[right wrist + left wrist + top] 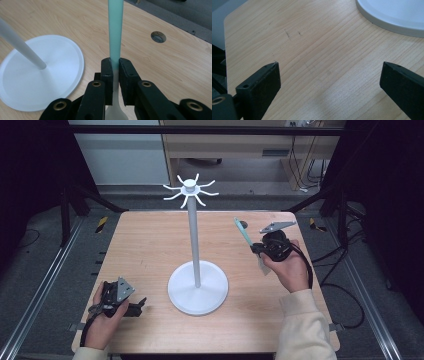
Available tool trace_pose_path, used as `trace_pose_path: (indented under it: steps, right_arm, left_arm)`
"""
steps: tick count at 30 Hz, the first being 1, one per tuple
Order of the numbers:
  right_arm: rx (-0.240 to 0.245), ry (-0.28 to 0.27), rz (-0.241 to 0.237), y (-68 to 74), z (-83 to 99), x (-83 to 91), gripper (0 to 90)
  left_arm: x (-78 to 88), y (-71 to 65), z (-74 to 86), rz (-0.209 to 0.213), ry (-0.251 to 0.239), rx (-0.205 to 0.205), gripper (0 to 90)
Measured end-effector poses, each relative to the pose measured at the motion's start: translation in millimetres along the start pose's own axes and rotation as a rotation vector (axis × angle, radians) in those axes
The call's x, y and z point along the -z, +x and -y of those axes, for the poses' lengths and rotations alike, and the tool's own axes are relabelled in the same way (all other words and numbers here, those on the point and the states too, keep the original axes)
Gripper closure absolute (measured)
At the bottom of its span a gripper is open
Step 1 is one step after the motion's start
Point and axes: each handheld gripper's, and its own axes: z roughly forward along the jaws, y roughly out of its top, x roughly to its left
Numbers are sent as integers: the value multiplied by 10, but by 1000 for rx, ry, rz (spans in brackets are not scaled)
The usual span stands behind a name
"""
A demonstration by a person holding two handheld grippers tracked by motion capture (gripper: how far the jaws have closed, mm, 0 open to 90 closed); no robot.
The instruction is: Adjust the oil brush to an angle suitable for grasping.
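Observation:
A white stand (194,240) with a round base (198,287) and a ring of curved hooks (190,190) at its top rises from the middle of the wooden table (145,250). To its right, a hand holds my right gripper (257,249) above the table, shut on a utensil (243,232) with a teal handle and a pale head. In the right gripper view the jaws (115,63) pinch the utensil (115,30) where teal meets white, and the handle points up and away. My left gripper (140,306) rests low at the front left. Its jaws (329,75) stand wide open over bare wood.
The stand's base (397,15) lies just beyond my left gripper's jaws and to the left of my right gripper (60,72). A round hole (158,36) sits in the tabletop near the far right edge. Black frame posts and cables flank the table.

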Motion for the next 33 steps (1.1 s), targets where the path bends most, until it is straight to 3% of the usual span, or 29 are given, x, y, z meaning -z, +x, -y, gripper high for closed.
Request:
trace_pose_path:
  steps: [5,14,23,33]
  right_arm:
    - [-19,-50,10,-20,76,135,824]
    - [-41,-90,17,58,147,200,824]
    - [-19,-145,7,154,104,235,824]
    - [-26,-219,-14,220,46,349,824]
  left_arm:
    - [19,58,26,-17,-19,43,28]
    - [33,70,19,-18,-31,46,28]
    - [27,70,16,-18,-29,43,28]
    - [25,60,12,-19,-29,40,28]
